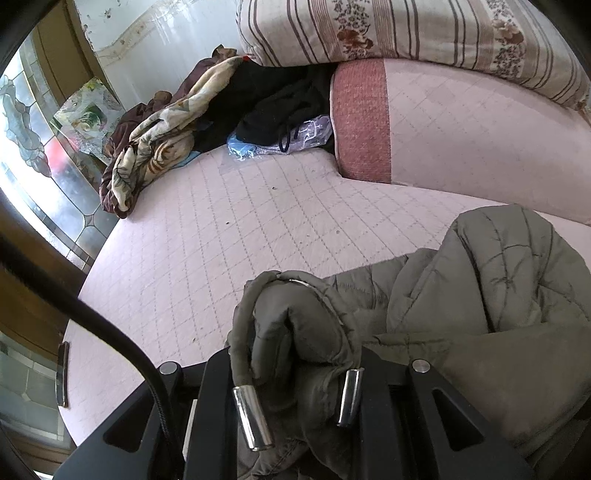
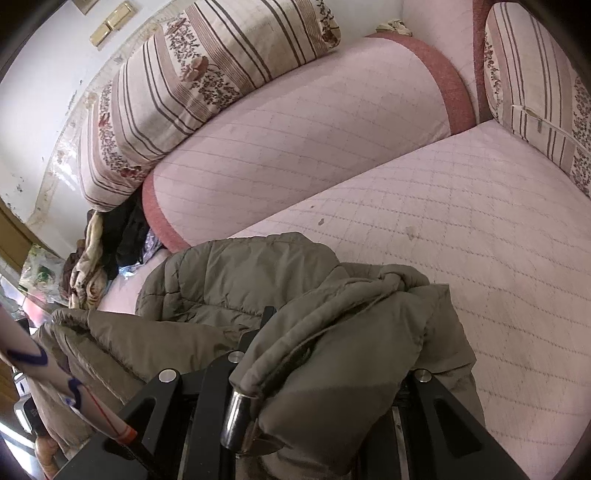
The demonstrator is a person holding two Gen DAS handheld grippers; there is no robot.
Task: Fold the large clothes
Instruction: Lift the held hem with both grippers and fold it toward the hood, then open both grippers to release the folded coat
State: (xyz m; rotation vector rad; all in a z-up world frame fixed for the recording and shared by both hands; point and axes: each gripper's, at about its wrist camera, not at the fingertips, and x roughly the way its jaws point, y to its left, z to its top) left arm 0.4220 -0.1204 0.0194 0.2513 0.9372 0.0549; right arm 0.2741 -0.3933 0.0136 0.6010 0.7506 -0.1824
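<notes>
Both grippers were clamped on the same olive puffy jacket (image 2: 236, 280): the left gripper (image 1: 295, 410) had a bunched, cord-edged fold pinched between its metal-tipped fingers (image 1: 251, 417), with the rest of the jacket spilling off to its right and ahead. The right gripper (image 2: 306, 417) was squeezed shut on a thick fold that draped right over it, hiding its right finger, and the bulk of the jacket sat ahead and to its left on the pink quilted sofa seat (image 2: 461, 229). Further ahead of the left gripper was a heap of blankets and dark clothes (image 1: 207, 110) beside the sofa's back cushion (image 1: 461, 125), with a striped floral pillow (image 1: 388, 29) on top.
</notes>
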